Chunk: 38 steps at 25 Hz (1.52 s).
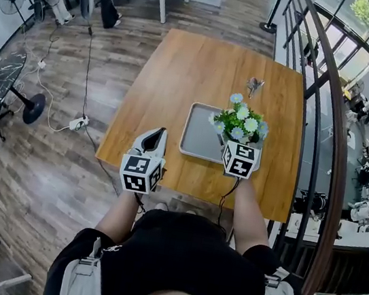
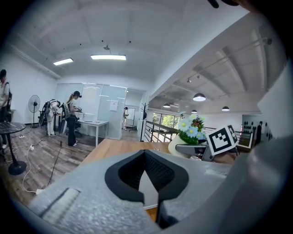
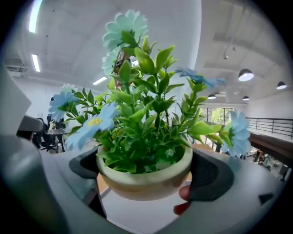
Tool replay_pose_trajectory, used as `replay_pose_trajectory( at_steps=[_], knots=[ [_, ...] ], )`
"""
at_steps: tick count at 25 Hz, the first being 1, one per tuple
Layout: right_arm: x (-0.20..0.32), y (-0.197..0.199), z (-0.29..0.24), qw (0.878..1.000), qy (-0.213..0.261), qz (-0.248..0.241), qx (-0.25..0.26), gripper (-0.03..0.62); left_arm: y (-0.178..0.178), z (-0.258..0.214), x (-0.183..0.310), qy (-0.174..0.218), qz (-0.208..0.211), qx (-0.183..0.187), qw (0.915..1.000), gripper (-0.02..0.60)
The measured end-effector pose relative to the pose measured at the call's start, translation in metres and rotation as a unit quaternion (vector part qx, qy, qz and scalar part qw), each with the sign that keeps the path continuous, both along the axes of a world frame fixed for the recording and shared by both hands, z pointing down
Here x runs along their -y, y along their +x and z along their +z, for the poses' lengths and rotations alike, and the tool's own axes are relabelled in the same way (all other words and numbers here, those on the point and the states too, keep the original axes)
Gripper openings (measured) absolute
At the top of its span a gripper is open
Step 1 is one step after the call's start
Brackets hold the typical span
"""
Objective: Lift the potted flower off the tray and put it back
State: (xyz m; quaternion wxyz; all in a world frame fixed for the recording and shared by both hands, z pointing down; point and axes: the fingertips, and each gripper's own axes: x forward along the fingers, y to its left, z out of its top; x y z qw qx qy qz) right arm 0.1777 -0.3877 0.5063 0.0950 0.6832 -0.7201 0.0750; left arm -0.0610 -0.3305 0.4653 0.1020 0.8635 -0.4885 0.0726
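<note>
The potted flower [image 1: 242, 123], blue and white blooms over green leaves in a cream pot [image 3: 142, 180], is held in my right gripper [image 1: 239, 143], which is shut on the pot's sides. The dark pads [image 3: 213, 176] press the pot left and right. The pot hangs slightly above the right part of the grey tray [image 1: 200, 135], whose pale surface shows beneath it in the right gripper view. My left gripper [image 1: 154, 135] hovers over the table's front edge, left of the tray, shut with nothing in it [image 2: 145, 157]. From the left gripper view the flower [image 2: 191, 128] shows at the right.
The wooden table [image 1: 180, 81] carries a small grey object [image 1: 254, 85] behind the tray. A dark railing [image 1: 321, 109] runs close along the table's right side. Cables and a fan [image 1: 25, 109] lie on the floor to the left. People stand at a far desk [image 2: 73, 123].
</note>
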Motion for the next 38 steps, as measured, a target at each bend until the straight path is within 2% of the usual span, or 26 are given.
replay_pose_trajectory(
  at_steps=[4, 11, 18, 27, 38],
  knots=[
    [-0.027, 0.017, -0.029, 0.999, 0.017, 0.04, -0.013, 0.581, 0.017, 0.001, 0.002, -0.001, 0.028, -0.003, 0.9996, 0.012],
    [-0.085, 0.042, -0.058, 0.994, 0.07, 0.084, 0.005, 0.581, 0.054, 0.003, -0.002, -0.002, 0.087, -0.007, 0.9961, 0.012],
    [-0.116, 0.06, -0.051, 0.991, 0.055, 0.12, 0.008, 0.581, 0.085, -0.005, -0.005, 0.004, 0.126, -0.009, 0.9919, 0.012],
    [-0.135, 0.075, -0.049, 0.99, 0.053, 0.127, 0.025, 0.581, 0.108, -0.003, -0.015, 0.001, 0.147, -0.001, 0.9892, 0.012],
    [-0.135, 0.084, -0.052, 0.989, 0.066, 0.127, 0.034, 0.581, 0.111, -0.006, -0.015, 0.005, 0.143, 0.005, 0.9897, 0.012]
  ],
)
